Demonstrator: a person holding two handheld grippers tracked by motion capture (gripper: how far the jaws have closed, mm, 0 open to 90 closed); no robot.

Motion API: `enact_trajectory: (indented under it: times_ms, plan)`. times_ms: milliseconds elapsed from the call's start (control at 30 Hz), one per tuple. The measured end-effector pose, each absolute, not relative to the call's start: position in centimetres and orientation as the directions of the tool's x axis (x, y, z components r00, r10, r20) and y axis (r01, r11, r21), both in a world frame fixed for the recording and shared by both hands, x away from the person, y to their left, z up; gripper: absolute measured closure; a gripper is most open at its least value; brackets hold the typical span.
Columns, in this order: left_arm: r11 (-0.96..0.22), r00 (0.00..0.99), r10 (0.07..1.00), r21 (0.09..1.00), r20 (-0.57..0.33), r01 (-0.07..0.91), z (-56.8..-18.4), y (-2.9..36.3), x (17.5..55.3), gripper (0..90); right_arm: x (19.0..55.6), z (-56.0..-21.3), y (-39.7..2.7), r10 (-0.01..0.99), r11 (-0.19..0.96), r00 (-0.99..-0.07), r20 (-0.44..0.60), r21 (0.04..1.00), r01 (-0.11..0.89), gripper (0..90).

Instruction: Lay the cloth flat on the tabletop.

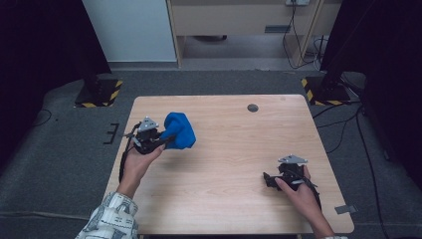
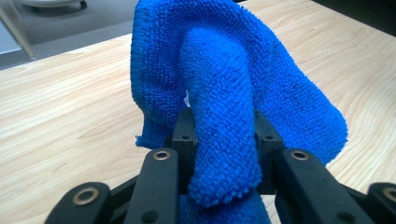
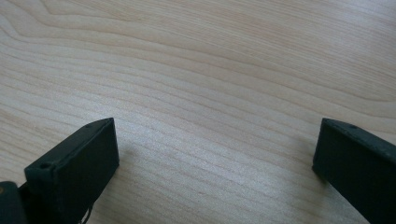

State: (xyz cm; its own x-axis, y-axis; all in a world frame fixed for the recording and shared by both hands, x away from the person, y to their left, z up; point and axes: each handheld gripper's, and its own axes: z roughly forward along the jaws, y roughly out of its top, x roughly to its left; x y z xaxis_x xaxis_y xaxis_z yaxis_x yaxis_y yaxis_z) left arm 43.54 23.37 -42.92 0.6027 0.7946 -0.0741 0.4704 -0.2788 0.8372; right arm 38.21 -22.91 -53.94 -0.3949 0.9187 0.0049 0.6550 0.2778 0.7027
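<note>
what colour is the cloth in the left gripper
Bright blue, a plain terry cloth; it shows best in the left gripper view.

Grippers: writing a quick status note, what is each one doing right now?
Left gripper: closed on the blue cloth.
Right gripper: open, holding nothing, above the wooden table.

No legible text, label, brand or number on any surface. Nearest thing to a sign: yellow-and-black diagonal hazard striping on two dark stand bases (image 1: 98, 92) on the grey carpet beyond the light wooden table (image 1: 234, 164), left and right. Patterned print on the person's sleeve (image 1: 112, 219) may include lettering; too small to tell.
</note>
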Motion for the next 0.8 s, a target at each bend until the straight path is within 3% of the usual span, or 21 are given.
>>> enact_trajectory:
  times_ms: [800]
  plan:
    - [-0.354, 0.681, 0.729, 0.816, -0.065, 0.457, -43.3, 17.5, 44.6, 68.8, 38.2, -53.9, -22.9, 0.917, 0.279, -0.398, 0.007, 0.701, 0.656, 0.5]
